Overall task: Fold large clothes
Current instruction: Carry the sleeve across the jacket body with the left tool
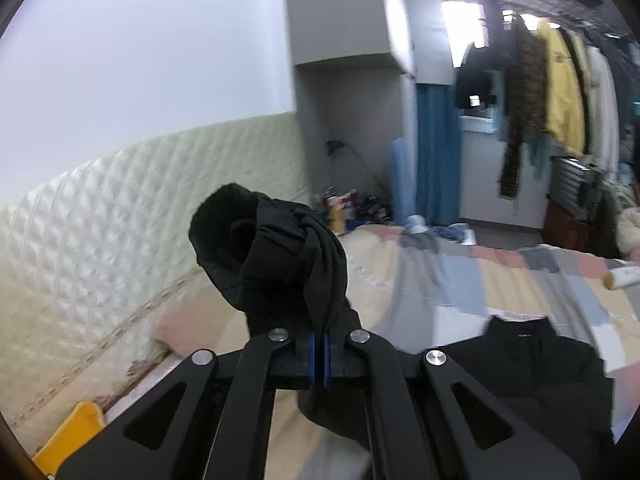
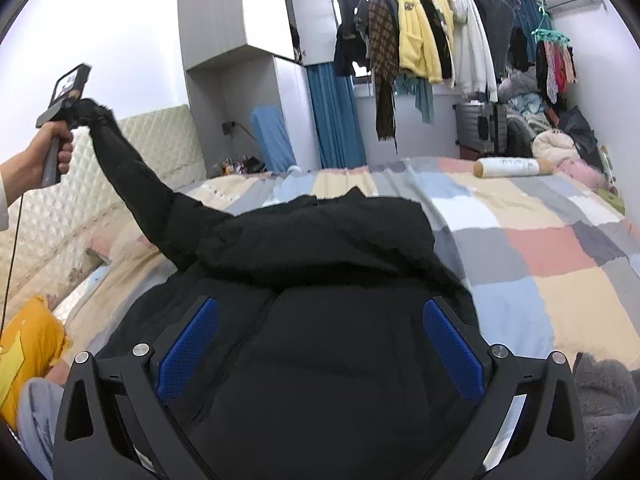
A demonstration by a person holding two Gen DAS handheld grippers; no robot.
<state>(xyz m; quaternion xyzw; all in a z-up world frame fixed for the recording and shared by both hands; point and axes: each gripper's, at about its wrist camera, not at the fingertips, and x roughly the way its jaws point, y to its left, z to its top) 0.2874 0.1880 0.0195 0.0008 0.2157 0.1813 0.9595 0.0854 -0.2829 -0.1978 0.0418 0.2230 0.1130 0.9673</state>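
A large black jacket [image 2: 320, 264] lies spread on the patchwork bedspread [image 2: 540, 248]. My left gripper [image 1: 319, 354] is shut on the cuff of the jacket's black sleeve [image 1: 272, 256], which bunches above the blue pads. In the right wrist view the left gripper [image 2: 76, 108] holds that sleeve [image 2: 132, 184] raised high at the far left, stretched up from the jacket's body. My right gripper [image 2: 320, 344] is open and empty, its blue pads [image 2: 188, 344] wide apart just above the jacket's lower body. The jacket's collar also shows in the left wrist view [image 1: 520, 344].
A quilted headboard [image 2: 160, 140] runs along the bed's left side. A yellow pillow [image 2: 32, 344] lies at the near left. A white roll [image 2: 512, 168] rests at the bed's far right. Clothes hang on a rack [image 2: 420, 40] behind, with a suitcase and heaped items below.
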